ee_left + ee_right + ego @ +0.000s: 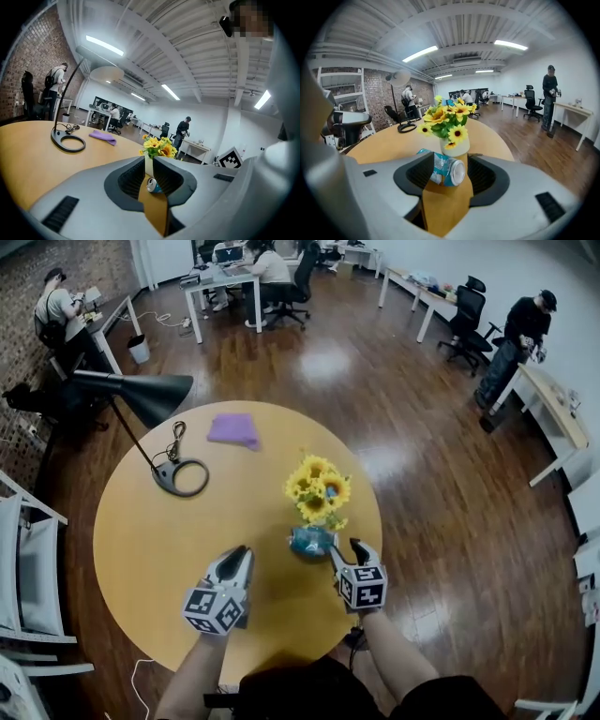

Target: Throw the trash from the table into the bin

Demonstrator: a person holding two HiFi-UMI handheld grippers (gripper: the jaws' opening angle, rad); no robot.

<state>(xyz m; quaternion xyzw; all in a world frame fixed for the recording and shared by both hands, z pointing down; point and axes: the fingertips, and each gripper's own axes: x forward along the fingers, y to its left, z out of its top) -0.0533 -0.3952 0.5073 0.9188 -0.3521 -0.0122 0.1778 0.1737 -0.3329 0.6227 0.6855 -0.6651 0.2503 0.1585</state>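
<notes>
Crushed blue can (309, 542) lies on its side on the bench (150, 549), near edge, just beside the flower vase (457, 145).

Right gripper (344, 547): jaws released and spread, can at their mouth, pads not seen pressing.

Left gripper (241, 553): jaws barely apart, nothing between them, left of the can.

Risks:
- Vase sits right behind the can. Pushing in too far likely knocks it over.
- The dented can may roll or slip out of an off-centre pinch.
- Likely bin (139, 349) stands far left on the floor, so a weak hold may drop the can on the way.
</notes>
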